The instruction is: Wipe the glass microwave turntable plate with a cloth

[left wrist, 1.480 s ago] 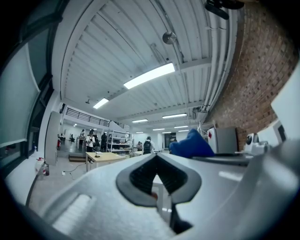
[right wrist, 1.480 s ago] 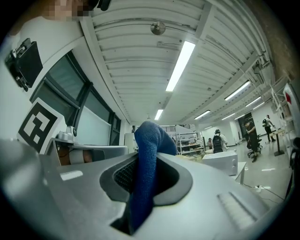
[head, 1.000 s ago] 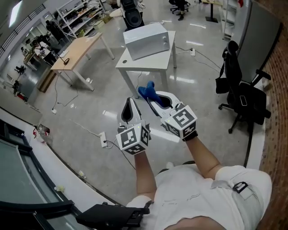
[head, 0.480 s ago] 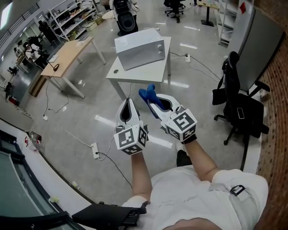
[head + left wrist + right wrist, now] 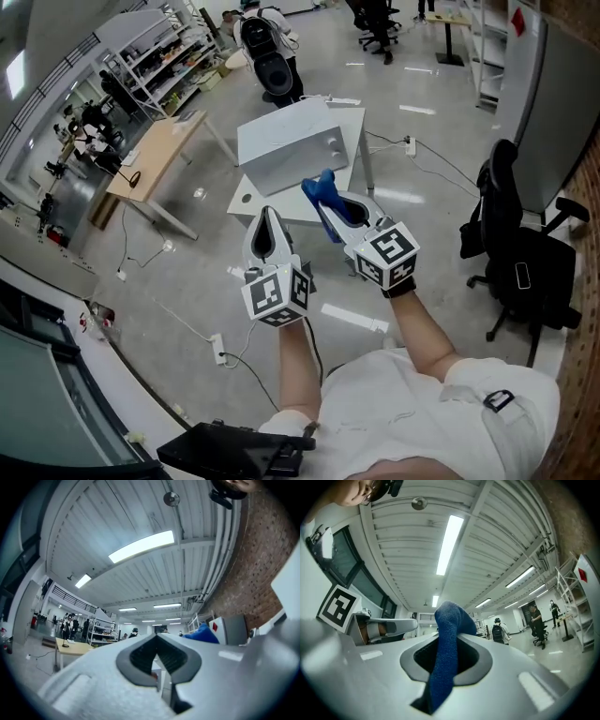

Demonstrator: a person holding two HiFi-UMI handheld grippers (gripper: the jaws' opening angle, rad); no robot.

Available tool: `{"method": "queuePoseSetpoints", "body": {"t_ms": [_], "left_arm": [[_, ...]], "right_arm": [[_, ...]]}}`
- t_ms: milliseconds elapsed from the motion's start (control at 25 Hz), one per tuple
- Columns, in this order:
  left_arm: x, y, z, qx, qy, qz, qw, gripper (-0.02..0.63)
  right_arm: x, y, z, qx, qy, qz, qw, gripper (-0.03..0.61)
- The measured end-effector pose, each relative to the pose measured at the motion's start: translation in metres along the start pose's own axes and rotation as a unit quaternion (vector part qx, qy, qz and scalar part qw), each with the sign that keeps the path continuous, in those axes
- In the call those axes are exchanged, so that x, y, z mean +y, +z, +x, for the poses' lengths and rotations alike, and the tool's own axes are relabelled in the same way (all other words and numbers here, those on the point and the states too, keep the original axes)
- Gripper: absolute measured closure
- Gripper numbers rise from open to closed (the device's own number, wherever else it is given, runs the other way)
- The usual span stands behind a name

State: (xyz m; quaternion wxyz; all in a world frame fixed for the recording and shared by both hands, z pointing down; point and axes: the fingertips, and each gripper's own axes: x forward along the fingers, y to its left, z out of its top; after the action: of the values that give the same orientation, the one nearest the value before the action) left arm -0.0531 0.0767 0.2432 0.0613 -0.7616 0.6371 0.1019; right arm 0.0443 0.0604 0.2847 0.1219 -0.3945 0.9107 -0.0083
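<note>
R gripper (image 5: 323,204) pinching blue cloth (image 5: 447,620); L gripper (image 5: 157,639) jaws pressed together, nothing betw. them.
R jaws clamp the cloth mid-length: one end bunches up above the tips, the other hangs down thru the gap. L tips meet at a point, dark pads touching. Both grippers held up side by side in front of the person, L just left of R, marker cubes (image 5: 277,292) toward the body, tips pointing fwd. Beyond the tips: white microwave (image 5: 292,145) on a white table (image 5: 258,197); cloth tip overlaps the table's near edge in head view. Wooden desk (image 5: 155,150) further left, black office chair (image 5: 525,272) well off to the right. Glass plate itself not made out.
</note>
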Motion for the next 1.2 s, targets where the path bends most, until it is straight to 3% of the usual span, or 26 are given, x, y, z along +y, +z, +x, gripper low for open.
{"method": "queuePoseSetpoints", "body": {"t_ms": [200, 400, 600, 800, 1200], "left_arm": [[-0.026, -0.033, 0.046, 0.025, -0.012, 0.013, 0.9995, 0.611], [-0.021, -0.050, 0.080, 0.029, -0.009, 0.014, 0.9994, 0.611], [-0.001, -0.086, 0.121, 0.043, -0.005, 0.001, 0.9991, 0.611], [0.028, -0.108, 0.195, 0.035, -0.016, -0.021, 0.9990, 0.611], [0.098, -0.114, 0.341, 0.009, -0.043, -0.043, 0.9981, 0.611]], "right_arm": [[-0.050, -0.015, 0.010, 0.003, -0.004, 0.023, 1.000, 0.523], [-0.077, -0.030, 0.031, 0.000, -0.001, 0.036, 0.999, 0.523], [-0.105, -0.060, 0.067, 0.026, -0.005, 0.031, 0.999, 0.523], [-0.142, -0.076, 0.130, 0.046, -0.010, 0.007, 0.999, 0.523], [-0.210, -0.071, 0.268, 0.049, -0.028, -0.036, 0.998, 0.523]]}}
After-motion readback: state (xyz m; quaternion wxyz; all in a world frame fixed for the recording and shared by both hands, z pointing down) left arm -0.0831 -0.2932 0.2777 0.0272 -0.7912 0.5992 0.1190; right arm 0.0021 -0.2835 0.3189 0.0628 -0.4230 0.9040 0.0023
